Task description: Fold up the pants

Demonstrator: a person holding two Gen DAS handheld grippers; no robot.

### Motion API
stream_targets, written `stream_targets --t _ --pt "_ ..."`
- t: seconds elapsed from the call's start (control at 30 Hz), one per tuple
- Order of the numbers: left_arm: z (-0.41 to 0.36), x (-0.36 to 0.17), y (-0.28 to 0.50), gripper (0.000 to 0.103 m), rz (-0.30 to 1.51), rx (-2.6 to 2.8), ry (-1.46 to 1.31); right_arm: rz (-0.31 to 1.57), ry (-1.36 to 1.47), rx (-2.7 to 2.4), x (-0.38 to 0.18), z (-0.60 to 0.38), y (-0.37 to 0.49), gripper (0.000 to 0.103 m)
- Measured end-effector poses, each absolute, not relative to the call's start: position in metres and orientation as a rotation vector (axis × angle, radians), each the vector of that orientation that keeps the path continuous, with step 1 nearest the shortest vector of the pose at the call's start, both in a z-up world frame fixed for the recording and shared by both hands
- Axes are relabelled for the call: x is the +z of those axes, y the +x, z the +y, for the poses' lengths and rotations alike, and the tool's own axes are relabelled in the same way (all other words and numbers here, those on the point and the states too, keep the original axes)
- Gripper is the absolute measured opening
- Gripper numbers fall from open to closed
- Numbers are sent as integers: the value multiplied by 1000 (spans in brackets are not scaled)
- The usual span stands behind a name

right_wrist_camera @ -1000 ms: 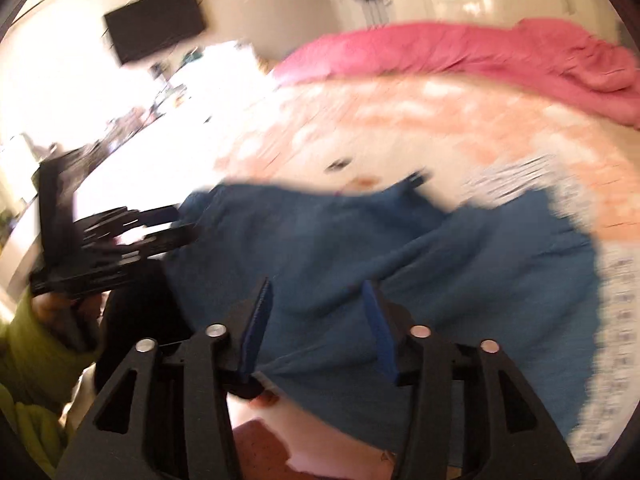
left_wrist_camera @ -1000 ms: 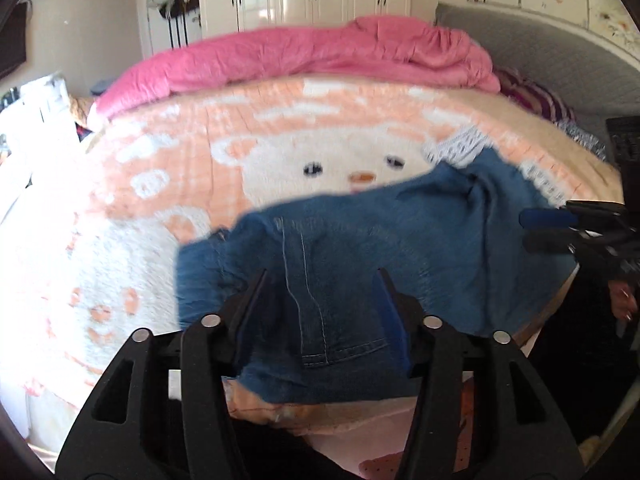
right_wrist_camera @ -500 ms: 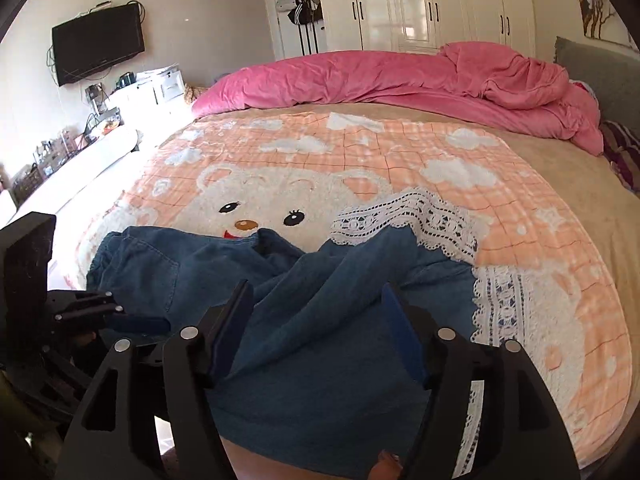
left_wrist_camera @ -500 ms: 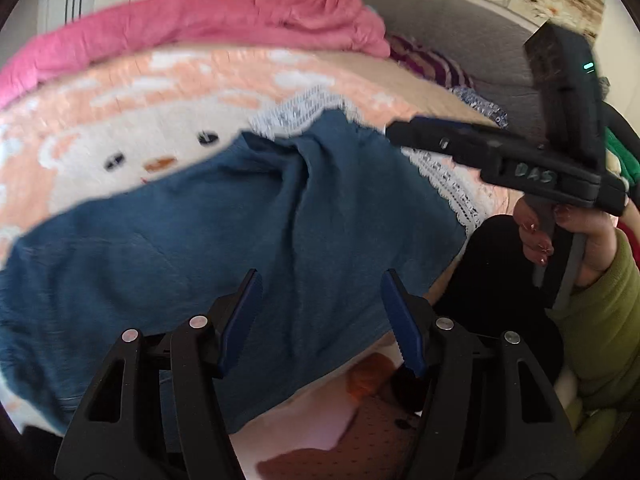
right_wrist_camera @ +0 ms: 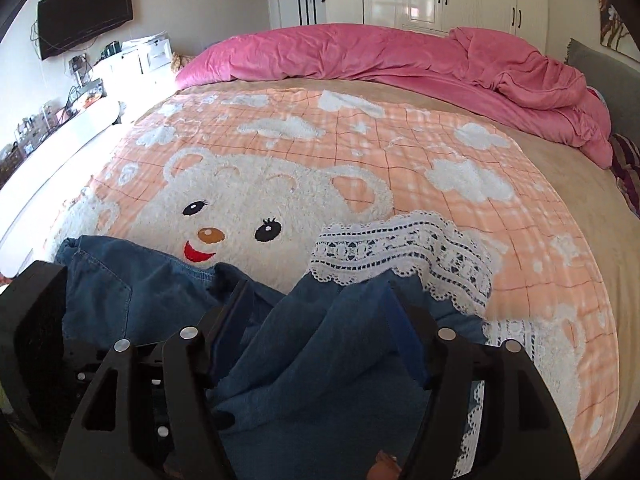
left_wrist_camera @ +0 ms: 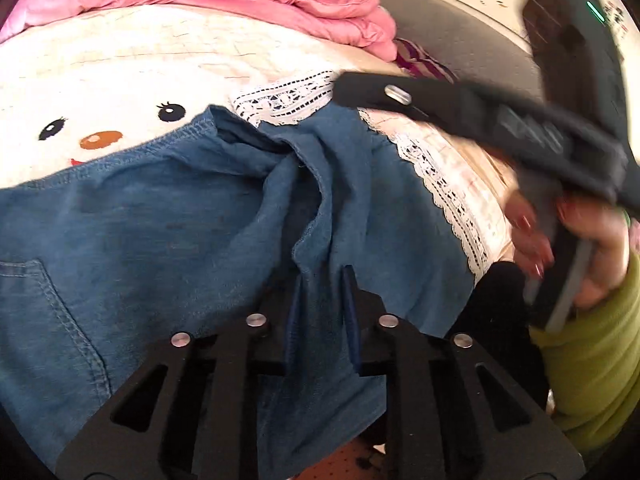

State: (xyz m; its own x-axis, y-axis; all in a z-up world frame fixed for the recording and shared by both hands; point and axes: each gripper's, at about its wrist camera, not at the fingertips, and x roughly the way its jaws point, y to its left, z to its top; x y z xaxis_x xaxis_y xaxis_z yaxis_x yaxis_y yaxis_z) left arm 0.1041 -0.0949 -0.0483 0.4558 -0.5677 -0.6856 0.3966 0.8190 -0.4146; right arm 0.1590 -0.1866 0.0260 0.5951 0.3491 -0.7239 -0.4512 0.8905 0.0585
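Denim pants [left_wrist_camera: 168, 216] lie rumpled across the lower half of both views, on the bear-print blanket [right_wrist_camera: 280, 176] w/ lace trim at the bed's near edge. Left gripper [left_wrist_camera: 322, 312], bottom centre of its view, has jaws nearly together, pinching a raised ridge of denim, prob. to lift that edge for the fold. Right gripper [right_wrist_camera: 320, 320], bottom centre of its own view, has jaws spread wide over the bunched fabric w/ nothing gripped, seemingly lining up a second hold.
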Motion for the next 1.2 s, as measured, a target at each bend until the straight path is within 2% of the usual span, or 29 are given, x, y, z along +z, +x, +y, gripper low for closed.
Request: stream_targets --t 0.33,0.37,0.4,0.47,0.57,0.73,0.8,0.83,0.87,1.0,1.03,1.07,1.2 --pt "-103 -49 83 11 853 -669 -146 990 -237 358 -26 -130 238 63" --pt "-107 -48 83 11 851 -671 -142 1004 -234 347 -30 -129 243 56" --pt "-114 -49 83 11 848 -670 -134 1006 -240 329 -34 -128 246 37" --pt "-117 -51 81 11 843 -666 -127 996 -219 318 -37 -135 251 20" --pt "-115 -49 81 11 843 -671 -141 966 -128 341 -27 -153 248 10" --pt "-109 -50 84 13 836 -663 -151 845 1 352 12 -193 217 9" --pt "-108 -53 82 20 837 -664 -158 797 74 341 29 -217 198 9" --pt "-105 -52 80 28 835 -667 -164 779 92 334 36 -225 191 9" --pt "-103 -49 80 32 833 -671 -171 754 113 321 43 -237 180 9" --pt "-103 -46 76 32 809 -672 -142 696 213 249 59 -286 141 9" --pt "-104 -46 73 28 799 -672 -125 688 232 227 59 -297 132 9" --pt "-105 -45 71 16 790 -673 -116 678 254 202 60 -309 120 9" --pt "-108 -39 65 9 747 -698 -35 702 345 159 48 -344 83 9"
